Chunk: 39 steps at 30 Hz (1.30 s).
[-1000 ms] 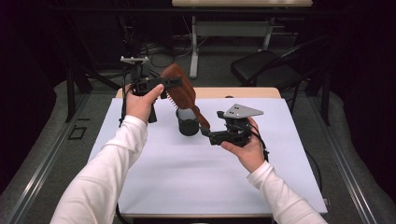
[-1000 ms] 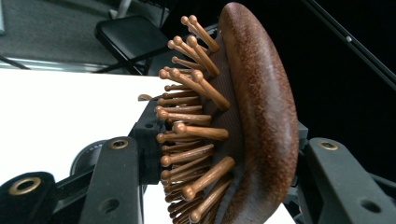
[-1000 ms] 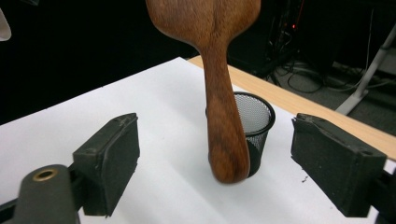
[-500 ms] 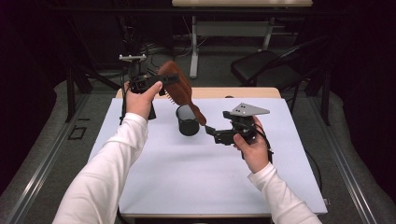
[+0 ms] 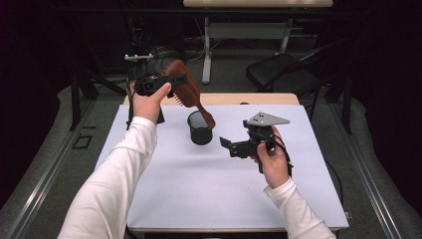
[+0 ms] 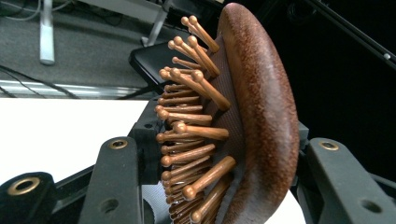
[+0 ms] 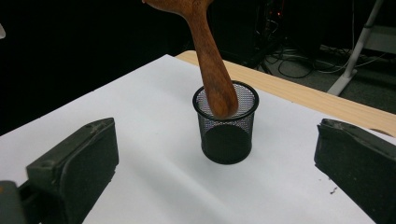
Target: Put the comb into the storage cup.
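- No brand, label or writing legible on anything.
- Black mesh cup [image 5: 200,130] upright on the white table cover [image 5: 199,199], toward the far middle; rim round, wall see-through mesh, base solid dark.
- Inside the cup: only the rounded end of the wooden hairbrush [image 5: 186,89] handle, dipping just past the rim near the far wall; right gripper view confirms the tip [image 7: 219,100] below rim level, whether resting on the mesh cannot be told.
- Brush long axis tilted: handle end down and right into the cup, oval head up and to the far left, bristles facing down-left.
- Left gripper [image 5: 171,82] clamped narrow across the brush head, held high above the table's far-left corner; bristle pins [image 6: 187,140] and brown back close between its jaws in the left gripper view.
- Right gripper [image 5: 226,144] just beside the cup on the right, jaws spread wide, just been opening, nothing between the pads, cup well clear of both.
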Tool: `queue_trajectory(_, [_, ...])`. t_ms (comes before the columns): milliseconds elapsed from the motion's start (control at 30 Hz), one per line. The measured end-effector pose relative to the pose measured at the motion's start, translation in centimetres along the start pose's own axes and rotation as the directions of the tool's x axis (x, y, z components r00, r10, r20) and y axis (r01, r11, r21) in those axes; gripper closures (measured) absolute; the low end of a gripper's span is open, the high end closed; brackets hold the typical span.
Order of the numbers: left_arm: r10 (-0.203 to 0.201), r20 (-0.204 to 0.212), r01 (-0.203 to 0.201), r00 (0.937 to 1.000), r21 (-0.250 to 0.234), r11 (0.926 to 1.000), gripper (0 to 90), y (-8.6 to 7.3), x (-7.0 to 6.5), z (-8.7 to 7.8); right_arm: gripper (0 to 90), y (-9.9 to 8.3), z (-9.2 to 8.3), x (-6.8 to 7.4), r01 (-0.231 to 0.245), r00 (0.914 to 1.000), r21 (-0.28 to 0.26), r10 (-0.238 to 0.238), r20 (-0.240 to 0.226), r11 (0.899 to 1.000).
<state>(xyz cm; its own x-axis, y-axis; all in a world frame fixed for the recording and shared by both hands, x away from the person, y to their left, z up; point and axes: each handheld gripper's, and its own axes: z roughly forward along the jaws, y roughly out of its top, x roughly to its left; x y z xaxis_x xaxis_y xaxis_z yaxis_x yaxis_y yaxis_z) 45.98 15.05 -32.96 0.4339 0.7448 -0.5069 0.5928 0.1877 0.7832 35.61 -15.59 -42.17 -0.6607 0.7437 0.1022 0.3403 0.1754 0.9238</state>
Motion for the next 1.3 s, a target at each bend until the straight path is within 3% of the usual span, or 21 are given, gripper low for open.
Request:
queue_trajectory(167, [0.039,-0.042,-0.040,0.9983,-0.016,0.9991,49.7,0.2,-0.2,-0.3,0.0,-0.2,0.0,-0.1,-0.008,1.0000,0.009,0.008,-0.003,1.000])
queue_trajectory(567, [0.078,-0.060,-0.081,0.9951,-0.055,0.9951,49.5,0.5,-0.5,-0.6,0.0,-0.3,-0.1,-0.3,-0.022,0.9997,0.000,0.022,-0.013,1.000])
queue_trajectory(800, [0.121,-0.110,-0.127,0.9865,-0.056,0.9903,49.5,0.3,-0.6,-0.3,0.0,-0.3,-0.3,-0.5,-0.024,0.9996,0.001,0.024,-0.016,1.000])
queue_trajectory(967, [0.132,-0.116,-0.138,0.9845,-0.045,0.9894,49.4,0.1,-0.6,-0.1,0.0,-0.3,-0.3,-0.5,-0.035,0.9991,-0.001,0.035,-0.024,0.999])
queue_trajectory(1067, [0.155,-0.135,-0.162,0.9785,-0.040,0.9859,49.4,0.0,-0.8,0.1,0.0,-0.4,-0.2,-0.5,-0.034,0.9990,0.002,0.034,-0.030,0.999])
queue_trajectory(1167, [0.161,-0.142,-0.169,0.9767,-0.043,0.9847,49.4,0.0,-0.9,0.3,0.4,-0.4,-0.1,-0.5,-0.033,0.9987,0.009,0.033,-0.039,0.999])
queue_trajectory(1300, [0.172,-0.145,-0.178,0.9743,-0.032,0.9834,49.4,-0.1,-0.9,0.4,6.3,-0.5,-0.1,-0.5,-0.037,0.9972,0.015,0.038,-0.065,0.999])
